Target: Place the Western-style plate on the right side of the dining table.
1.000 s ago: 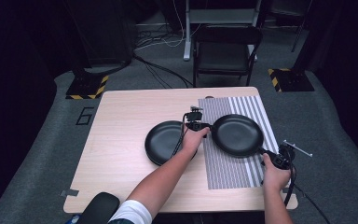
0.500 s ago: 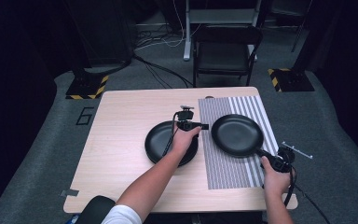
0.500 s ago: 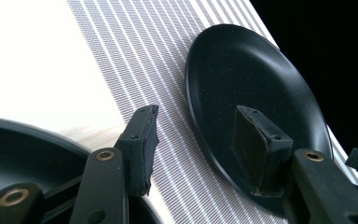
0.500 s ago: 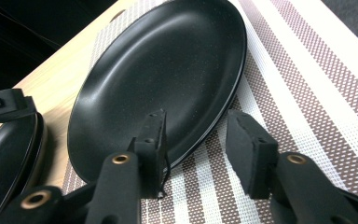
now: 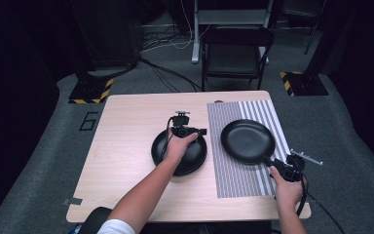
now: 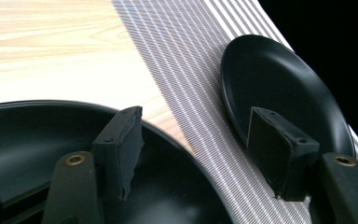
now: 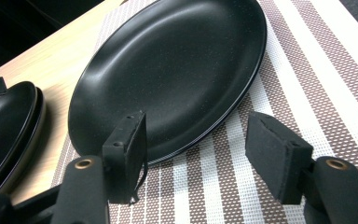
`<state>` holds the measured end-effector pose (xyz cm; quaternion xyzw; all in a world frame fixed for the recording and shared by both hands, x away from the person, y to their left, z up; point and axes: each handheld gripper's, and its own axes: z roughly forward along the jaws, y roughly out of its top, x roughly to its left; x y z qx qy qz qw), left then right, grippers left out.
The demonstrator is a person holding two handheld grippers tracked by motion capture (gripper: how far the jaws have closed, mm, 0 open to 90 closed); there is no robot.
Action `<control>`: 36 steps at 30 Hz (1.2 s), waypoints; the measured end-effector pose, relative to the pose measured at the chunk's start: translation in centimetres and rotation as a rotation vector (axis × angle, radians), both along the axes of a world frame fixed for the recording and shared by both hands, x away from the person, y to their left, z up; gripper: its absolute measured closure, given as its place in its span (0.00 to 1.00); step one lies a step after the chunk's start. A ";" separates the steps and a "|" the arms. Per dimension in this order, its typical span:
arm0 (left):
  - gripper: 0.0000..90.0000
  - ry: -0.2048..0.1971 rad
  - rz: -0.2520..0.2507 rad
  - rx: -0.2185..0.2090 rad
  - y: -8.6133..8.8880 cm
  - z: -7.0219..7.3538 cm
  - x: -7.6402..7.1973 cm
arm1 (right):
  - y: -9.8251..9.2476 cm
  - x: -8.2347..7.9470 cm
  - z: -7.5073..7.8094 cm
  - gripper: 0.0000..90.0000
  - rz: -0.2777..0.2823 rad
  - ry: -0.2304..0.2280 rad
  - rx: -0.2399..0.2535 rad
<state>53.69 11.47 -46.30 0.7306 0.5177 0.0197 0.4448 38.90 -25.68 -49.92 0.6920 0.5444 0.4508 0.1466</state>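
one black plate already lies flat on the striped mat at the right of the surface; the right tool sits at its near edge with jaws apart, empty; the left tool, also open, hovers over the remaining stack of plates, likely next to move.

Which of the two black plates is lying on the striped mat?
The plate on the right, near the right claw, lies on the striped mat. The other plate sits on bare wood under the left hand.
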 end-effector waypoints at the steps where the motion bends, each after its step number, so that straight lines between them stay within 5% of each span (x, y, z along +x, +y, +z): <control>1: 0.39 -0.003 0.001 0.000 0.2 0.1 -0.1 | 0.0 0.0 0.1 0.41 0.005 0.002 0.000; 12: 0.37 -0.049 -0.004 0.007 4.0 1.3 -1.7 | 0.6 -0.6 1.2 0.39 0.052 -0.006 -0.041; 36: 0.38 -0.102 -0.042 0.022 9.8 0.1 -6.1 | 0.6 -3.0 1.3 0.39 0.139 -0.007 -0.103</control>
